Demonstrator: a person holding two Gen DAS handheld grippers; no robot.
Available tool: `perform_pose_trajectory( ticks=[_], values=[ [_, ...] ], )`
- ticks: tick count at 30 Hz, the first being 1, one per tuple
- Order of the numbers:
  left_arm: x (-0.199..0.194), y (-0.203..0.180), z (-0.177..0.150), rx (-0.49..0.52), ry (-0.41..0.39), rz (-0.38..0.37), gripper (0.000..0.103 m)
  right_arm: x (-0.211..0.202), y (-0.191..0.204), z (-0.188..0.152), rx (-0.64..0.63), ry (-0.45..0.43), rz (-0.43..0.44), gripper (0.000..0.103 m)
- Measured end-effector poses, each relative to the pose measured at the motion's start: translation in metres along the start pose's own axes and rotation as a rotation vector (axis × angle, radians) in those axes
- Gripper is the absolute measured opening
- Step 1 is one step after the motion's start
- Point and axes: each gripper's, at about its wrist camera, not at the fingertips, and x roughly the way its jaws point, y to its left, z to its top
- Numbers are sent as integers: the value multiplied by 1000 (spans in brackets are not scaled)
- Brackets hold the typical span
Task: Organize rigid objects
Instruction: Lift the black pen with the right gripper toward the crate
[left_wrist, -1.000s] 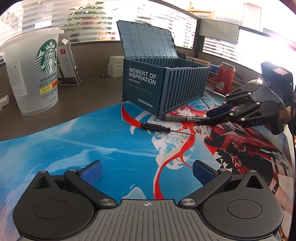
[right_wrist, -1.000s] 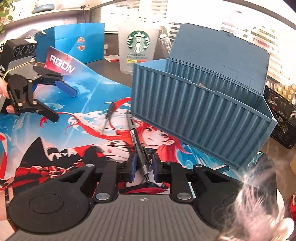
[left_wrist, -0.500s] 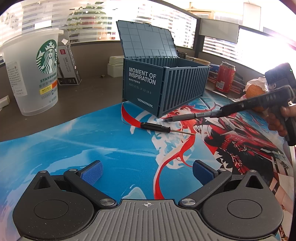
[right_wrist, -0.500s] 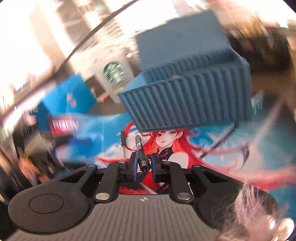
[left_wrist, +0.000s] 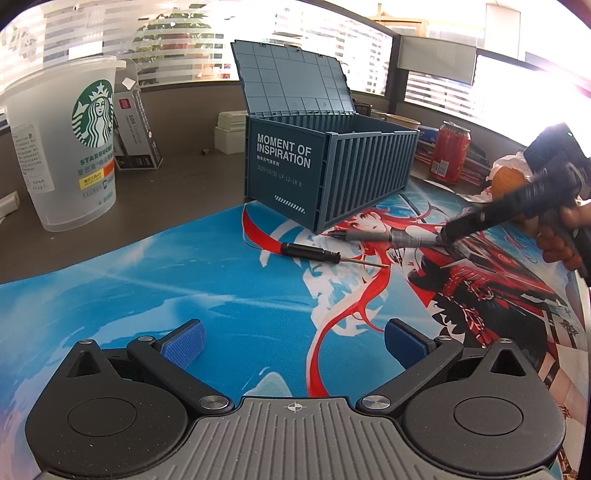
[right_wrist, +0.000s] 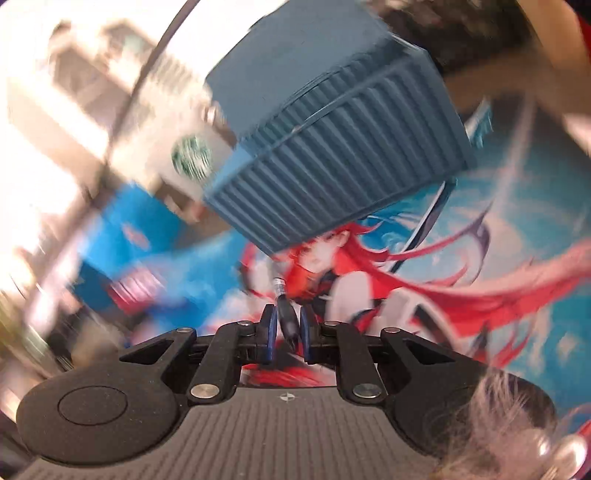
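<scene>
The right tongs (right_wrist: 288, 330) are rolled onto their side and tilted downward, clamped on a grey marker (left_wrist: 373, 236) whose tip reaches toward the near corner of the blue container box (left_wrist: 332, 170). A hand (left_wrist: 565, 236) grips them at far right. The left tongs (left_wrist: 293, 341) hover low over the printed mat (left_wrist: 221, 288), jaws apart. A black screwdriver (left_wrist: 314, 254) lies just beside the marker, on the mat.

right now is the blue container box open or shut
Open: the blue container box's lid stands tilted back above its rim.
</scene>
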Motion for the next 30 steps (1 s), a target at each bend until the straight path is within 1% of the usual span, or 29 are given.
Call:
perform_pose_trajectory(
  ticks=[2, 4, 5, 6, 8, 9, 11, 15, 18, 20, 23, 25, 30],
  values=[
    [0, 0, 0, 0, 0, 0, 103, 6, 13, -4, -125, 30, -55, 13],
    [0, 0, 0, 1, 0, 1, 103, 11, 35, -10, -312, 36, -127, 13],
    [0, 0, 0, 1, 1, 1, 103, 14, 44, -12, -386, 36, -155, 13],
    [0, 0, 0, 3, 1, 2, 103, 16, 49, -13, -425, 37, -163, 15],
    [0, -1, 0, 5, 2, 4, 103, 23, 55, -7, -443, 37, -138, 16],
    [0, -1, 0, 5, 2, 4, 103, 25, 59, -5, -452, 33, -129, 18],
    [0, -1, 0, 5, 2, 4, 103, 35, 68, -1, -492, 30, -133, 20],
    [0, -1, 0, 6, 2, 4, 103, 57, 79, 5, -538, 54, -151, 20],
    [0, -1, 0, 7, 3, 5, 103, 73, 86, 5, -585, 80, -188, 19],
    [0, -2, 0, 10, 4, 7, 103, 79, 87, 4, -598, 96, -202, 10],
    [1, -3, 0, 18, 7, 13, 103, 82, 88, 6, -583, 94, -213, 10],
    [1, -4, 1, 22, 9, 16, 103, 78, 89, 8, -573, 74, -221, 10],
    [1, -4, 0, 23, 9, 17, 103, 58, 95, 19, -553, 17, -191, 10]
  ],
)
